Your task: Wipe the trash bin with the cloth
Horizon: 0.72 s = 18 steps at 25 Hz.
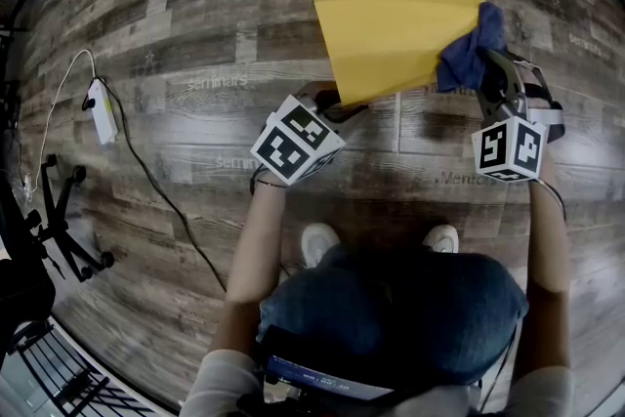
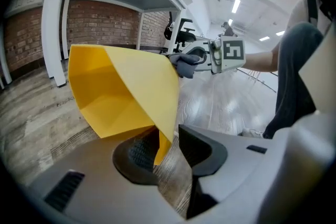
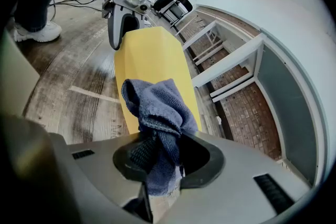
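Plainly, our right gripper's (image 3: 160, 157) pads pinch the bunched blue cloth (image 3: 157, 107) tight, right up at the yellow trash bin's (image 1: 395, 34) right edge. Our left gripper's (image 2: 168, 144) jaws stand apart, the bin's near corner between them with a gap on one side. The bin sits on the wooden floor (image 1: 195, 63) ahead of our feet. We judge it best to close the left on that corner first, then draw the cloth along the wall in long strokes. Both wrists slope downward, forearms reaching forward on either side of the bin.
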Each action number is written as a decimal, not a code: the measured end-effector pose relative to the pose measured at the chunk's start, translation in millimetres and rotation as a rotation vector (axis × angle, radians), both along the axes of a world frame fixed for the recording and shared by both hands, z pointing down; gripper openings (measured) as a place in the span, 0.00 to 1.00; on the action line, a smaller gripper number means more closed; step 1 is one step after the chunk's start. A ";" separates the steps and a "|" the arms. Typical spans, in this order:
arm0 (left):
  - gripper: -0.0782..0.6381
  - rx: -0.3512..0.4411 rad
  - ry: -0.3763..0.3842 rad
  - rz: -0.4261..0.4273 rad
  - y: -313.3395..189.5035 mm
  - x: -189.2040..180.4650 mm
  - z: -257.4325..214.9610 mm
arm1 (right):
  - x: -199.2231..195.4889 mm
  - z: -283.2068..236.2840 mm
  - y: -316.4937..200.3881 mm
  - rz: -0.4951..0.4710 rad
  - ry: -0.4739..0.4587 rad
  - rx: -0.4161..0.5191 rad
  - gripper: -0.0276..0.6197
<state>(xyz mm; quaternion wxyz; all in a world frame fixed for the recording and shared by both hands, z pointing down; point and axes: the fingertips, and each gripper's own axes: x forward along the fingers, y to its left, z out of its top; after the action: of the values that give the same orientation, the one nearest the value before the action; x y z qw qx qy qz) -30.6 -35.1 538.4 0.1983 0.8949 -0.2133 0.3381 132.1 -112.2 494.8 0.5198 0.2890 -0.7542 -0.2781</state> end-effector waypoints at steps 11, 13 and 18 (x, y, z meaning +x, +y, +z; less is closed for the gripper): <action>0.16 -0.002 0.027 0.024 -9.7 5.5 -14.9 | -6.5 -16.2 -7.6 0.012 -0.033 0.061 0.20; 0.14 -0.007 0.060 0.044 -8.9 9.4 -21.7 | -15.4 -27.2 -6.4 -0.008 -0.046 0.084 0.20; 0.12 -0.050 0.193 0.021 -13.5 17.2 -45.6 | -51.8 -57.8 5.9 -0.102 -0.090 0.146 0.20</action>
<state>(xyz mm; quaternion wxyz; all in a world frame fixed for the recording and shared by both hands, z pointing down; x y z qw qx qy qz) -13.4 -48.6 492.9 0.2369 0.9202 -0.1753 0.2575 80.4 -106.3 436.9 0.4483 0.2994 -0.7683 -0.3451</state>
